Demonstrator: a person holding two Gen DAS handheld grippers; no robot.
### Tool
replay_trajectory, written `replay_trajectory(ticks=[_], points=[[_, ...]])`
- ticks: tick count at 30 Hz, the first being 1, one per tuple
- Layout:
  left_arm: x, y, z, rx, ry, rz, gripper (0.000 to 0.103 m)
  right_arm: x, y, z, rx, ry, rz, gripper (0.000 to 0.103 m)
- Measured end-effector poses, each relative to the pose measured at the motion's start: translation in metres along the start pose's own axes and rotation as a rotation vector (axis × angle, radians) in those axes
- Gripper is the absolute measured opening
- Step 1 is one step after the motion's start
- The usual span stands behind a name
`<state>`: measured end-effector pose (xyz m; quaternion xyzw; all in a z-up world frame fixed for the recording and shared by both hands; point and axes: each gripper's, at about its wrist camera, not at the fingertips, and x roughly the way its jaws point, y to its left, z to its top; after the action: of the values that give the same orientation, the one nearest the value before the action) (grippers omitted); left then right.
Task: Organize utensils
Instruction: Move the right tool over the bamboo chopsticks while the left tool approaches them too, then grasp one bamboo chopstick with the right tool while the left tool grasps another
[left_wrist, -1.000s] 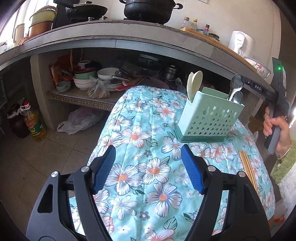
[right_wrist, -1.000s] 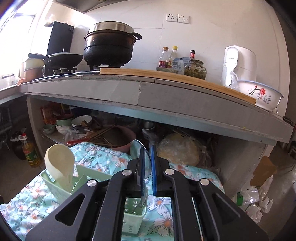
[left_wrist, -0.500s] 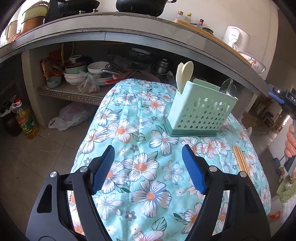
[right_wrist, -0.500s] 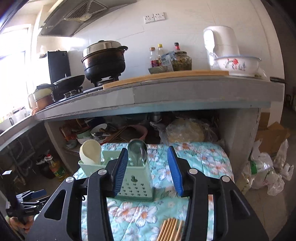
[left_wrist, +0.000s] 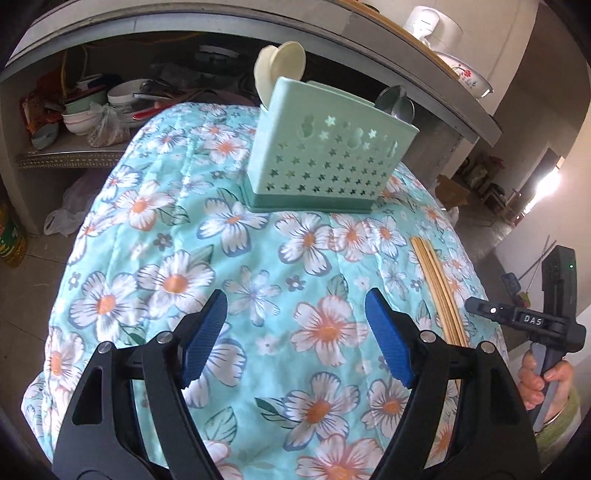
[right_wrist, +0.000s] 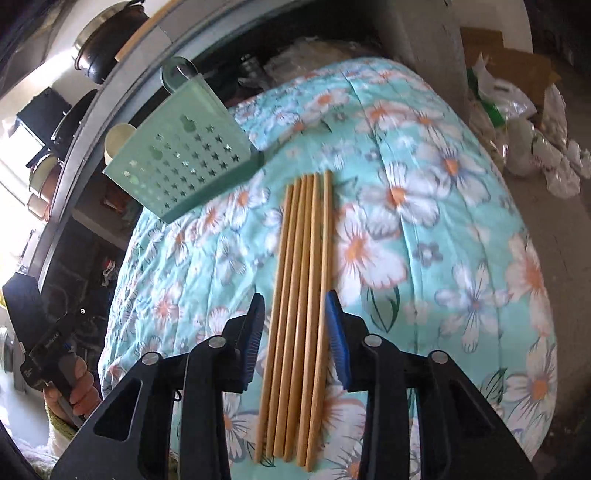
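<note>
Bamboo chopsticks (right_wrist: 299, 314) — a loose bundle, lay flat on the floral quilted cover (right_wrist: 443, 229), directly below and between the blue pads of the right gripper (right_wrist: 295, 332); its jaws were closing around them, pads not yet pressing. Mint-green utensil holder (left_wrist: 325, 155) stood upright ahead of the left gripper (left_wrist: 295, 332), holding cream spoons (left_wrist: 280, 66) and a metal spoon (left_wrist: 397, 101). Left gripper — jaws opening, wide apart, nothing between them, over bare cover.

Six wooden chopsticks (right_wrist: 299, 314) lie side by side. One green utensil holder (left_wrist: 325, 155) stands there, with two cream spoons (left_wrist: 280, 70) and two metal spoons (left_wrist: 395, 103) in it. Two tools show.
</note>
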<state>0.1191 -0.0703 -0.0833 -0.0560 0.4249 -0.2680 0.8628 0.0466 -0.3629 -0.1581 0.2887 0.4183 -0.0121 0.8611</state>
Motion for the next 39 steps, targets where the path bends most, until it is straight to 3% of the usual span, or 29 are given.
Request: replay_trajectory(ticks=[4,20,24,26,33,39], points=[[0.012,-0.015,-0.004,0.018,0.059,-0.036,0.074,0.007,-0.012,-0.009,0.050,-0.004,0.018,0.022],[0.028,-0.060,-0.011,0.075,0.112,-0.094,0.074,0.014,-0.030,-0.005,0.082,-0.027,0.113,0.007],[0.035,-0.075,-0.009,0.090,0.130,-0.144,0.065,0.007,-0.038,-0.006,0.108,-0.055,0.141,0.007],[0.040,-0.083,-0.008,0.091,0.151,-0.187,0.056,0.002,-0.043,-0.006,0.122,-0.069,0.152,0.007],[0.081,-0.115,-0.011,0.064,0.287,-0.337,0.034,0.000,-0.060,-0.010,0.175,-0.070,0.183,0.007],[0.117,-0.120,-0.015,-0.033,0.396,-0.400,0.025,0.005,-0.063,-0.012,0.182,-0.064,0.198,0.007]])
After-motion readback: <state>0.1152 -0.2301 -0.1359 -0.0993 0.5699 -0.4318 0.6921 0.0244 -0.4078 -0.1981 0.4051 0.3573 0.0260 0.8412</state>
